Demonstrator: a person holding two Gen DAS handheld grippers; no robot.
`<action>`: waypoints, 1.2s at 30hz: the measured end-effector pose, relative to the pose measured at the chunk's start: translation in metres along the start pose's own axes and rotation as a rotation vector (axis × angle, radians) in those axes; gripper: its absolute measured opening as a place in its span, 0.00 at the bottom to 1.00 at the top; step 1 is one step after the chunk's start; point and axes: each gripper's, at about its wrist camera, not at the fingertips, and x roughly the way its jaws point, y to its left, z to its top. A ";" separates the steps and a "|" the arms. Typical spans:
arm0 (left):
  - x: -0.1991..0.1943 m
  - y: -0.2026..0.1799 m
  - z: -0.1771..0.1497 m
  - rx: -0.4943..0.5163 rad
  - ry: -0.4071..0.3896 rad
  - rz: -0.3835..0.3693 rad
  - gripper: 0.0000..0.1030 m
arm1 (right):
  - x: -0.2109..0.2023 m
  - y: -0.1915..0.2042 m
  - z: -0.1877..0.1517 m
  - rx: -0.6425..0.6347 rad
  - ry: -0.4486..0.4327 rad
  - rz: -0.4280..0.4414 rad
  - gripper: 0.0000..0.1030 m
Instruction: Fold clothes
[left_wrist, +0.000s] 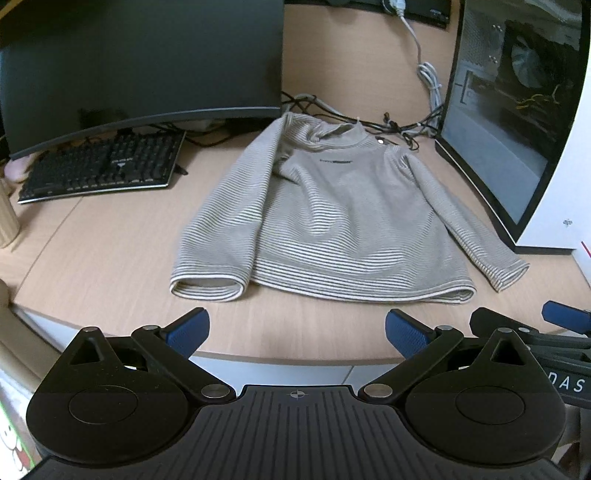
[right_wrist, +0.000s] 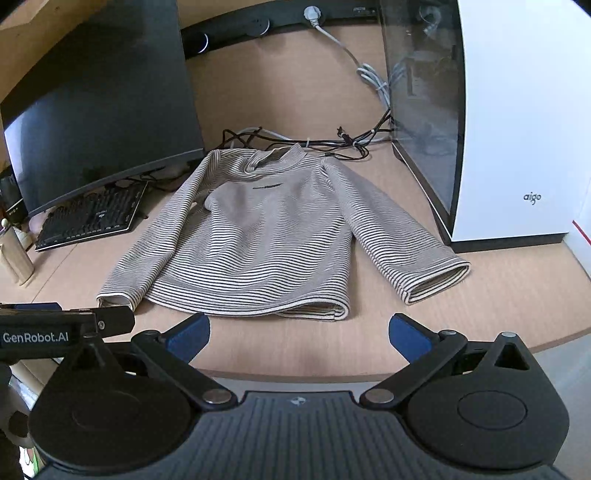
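Two tools, left tool (left_wrist: 297, 332) and right tool (right_wrist: 299, 334), spread before one striped sweater (left_wrist: 332, 221).

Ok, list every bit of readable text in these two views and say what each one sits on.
"aigo" on the white computer case.
"GenRobot.AI" on the left gripper, side of its body.
"DAS", cut off at the frame edge, on the right gripper.
Dark chest print on the striped sweater: too blurred to read.
Keyboard logo: too small to read.

Sweater (left_wrist: 332, 218) chest print too small to read, monitor (left_wrist: 140, 66) cropped by frame edge
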 end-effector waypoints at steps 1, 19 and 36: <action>0.000 -0.001 0.000 0.001 0.001 -0.001 1.00 | 0.000 -0.001 0.000 0.002 0.000 -0.003 1.00; -0.004 -0.008 -0.005 0.006 0.018 -0.014 1.00 | -0.008 -0.007 -0.004 0.016 -0.003 -0.019 1.00; -0.006 -0.004 -0.007 0.004 0.032 -0.008 1.00 | -0.005 -0.004 -0.006 0.011 0.012 -0.016 1.00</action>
